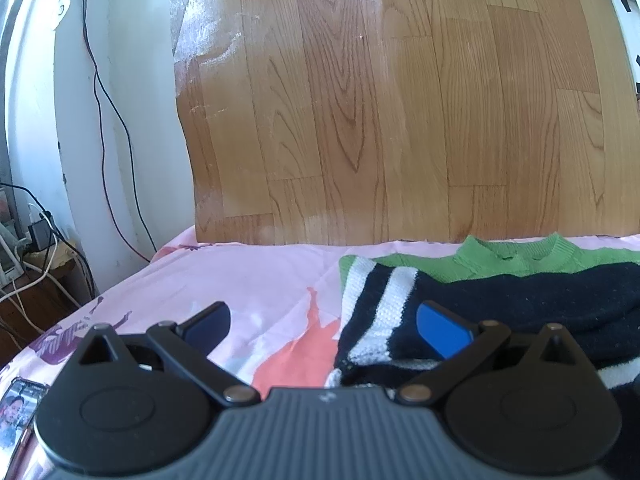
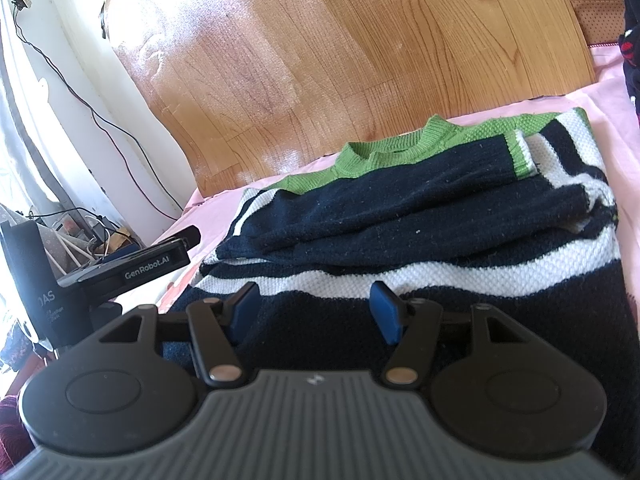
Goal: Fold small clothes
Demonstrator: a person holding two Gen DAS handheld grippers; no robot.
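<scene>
A small knit sweater (image 2: 400,216), navy with white stripes and a green collar, lies on the pink sheet with both sleeves folded across its chest. In the left wrist view it (image 1: 500,296) fills the right side. My left gripper (image 1: 324,328) is open at the sweater's left edge, its right pad (image 1: 440,332) over the striped hem and its left pad over the sheet. My right gripper (image 2: 312,312) is open and empty just above the sweater's near navy hem. The left gripper also shows in the right wrist view (image 2: 160,264), to the left of the sweater.
The pink printed sheet (image 1: 224,280) covers the bed. A wood-grain board (image 1: 380,100) stands behind it. White wall, cables and a plug strip (image 1: 36,236) are at the left. A phone (image 1: 16,408) lies at the near left. Dark clothes (image 2: 632,20) sit at the far right.
</scene>
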